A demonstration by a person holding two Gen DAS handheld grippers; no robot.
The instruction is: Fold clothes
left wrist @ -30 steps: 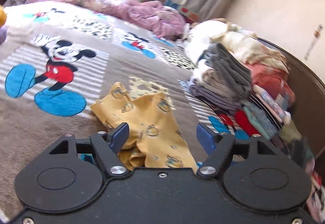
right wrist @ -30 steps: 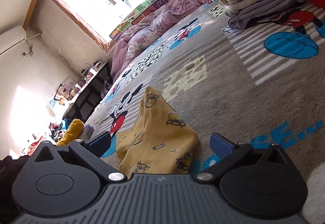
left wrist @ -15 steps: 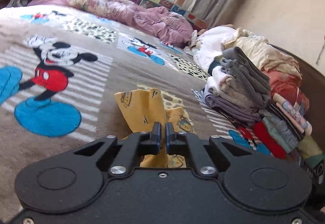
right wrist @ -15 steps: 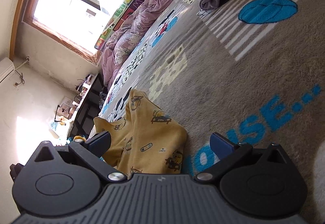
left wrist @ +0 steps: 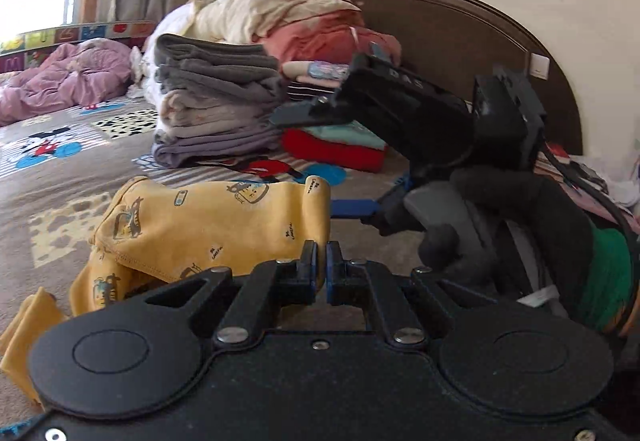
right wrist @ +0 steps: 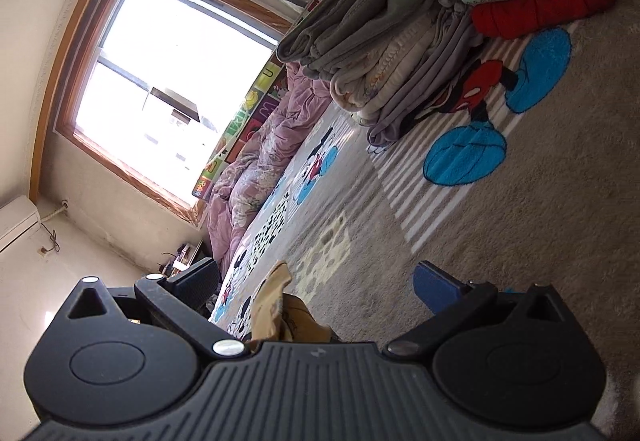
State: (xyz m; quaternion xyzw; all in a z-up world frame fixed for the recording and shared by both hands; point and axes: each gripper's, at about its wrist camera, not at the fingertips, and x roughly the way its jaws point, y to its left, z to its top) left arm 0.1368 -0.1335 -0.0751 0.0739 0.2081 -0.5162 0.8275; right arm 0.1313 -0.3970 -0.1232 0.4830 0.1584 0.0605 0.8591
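A brown cartoon-print blanket (left wrist: 60, 177) is spread over the bed, with stacks of folded clothes (left wrist: 216, 109) ranged near the headboard. On it a small yellow garment (left wrist: 208, 225) printed with little cartoon figures is seen lying crumpled, one edge lifted and drawn taut. That edge is pinched between the pressed-together jaws of the left gripper (left wrist: 321, 265), while the right gripper (right wrist: 316, 281), jaws spread wide, is held just beside the cloth by a dark-gloved hand (left wrist: 532, 225).
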